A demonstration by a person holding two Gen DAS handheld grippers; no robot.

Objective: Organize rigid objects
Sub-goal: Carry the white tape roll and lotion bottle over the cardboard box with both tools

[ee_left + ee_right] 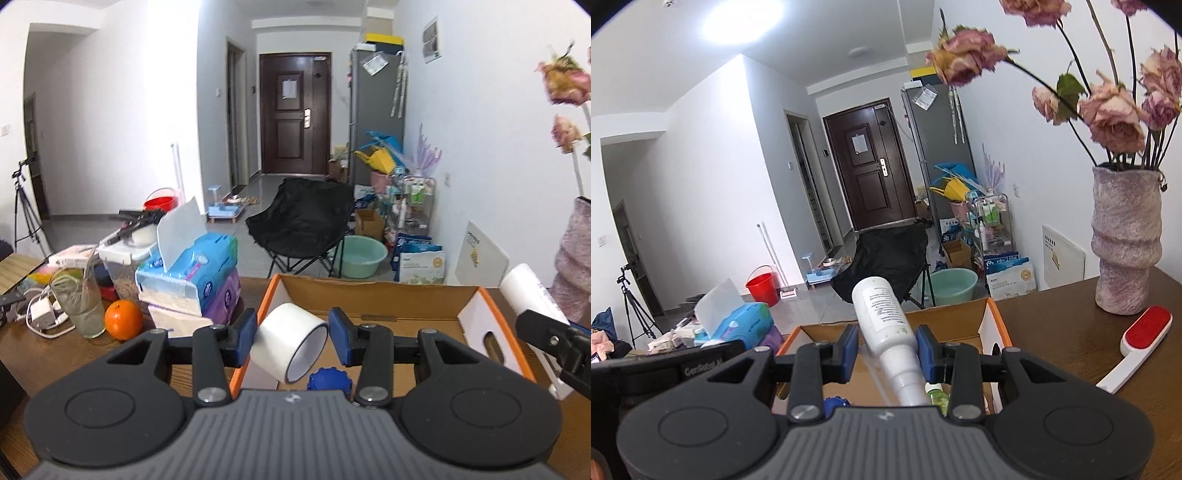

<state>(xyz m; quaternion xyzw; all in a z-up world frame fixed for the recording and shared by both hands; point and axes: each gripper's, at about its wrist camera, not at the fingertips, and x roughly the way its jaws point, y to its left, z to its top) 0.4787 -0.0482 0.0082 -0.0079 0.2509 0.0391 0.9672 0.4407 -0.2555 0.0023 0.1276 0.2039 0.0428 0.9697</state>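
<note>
My left gripper [291,328] is shut on a white tape roll [288,341], which hangs tilted over the left part of an open cardboard box [373,299] with an orange rim. A blue ridged cap [328,379] lies in the box below the roll. My right gripper [886,347] is shut on a white bottle [882,314] with a label, its base pointing up and away, above the same box [991,317]. In the left wrist view that bottle [528,291] shows at the box's right wall. Inside the box lie a blue piece [834,402] and a small green bottle [937,397].
Left of the box on the wooden table [55,354] stand an orange [123,319], a glass [79,302] and stacked tissue packs [195,273]. On the right are a vase [1124,240] of dried roses and a red-and-white lint brush [1137,343].
</note>
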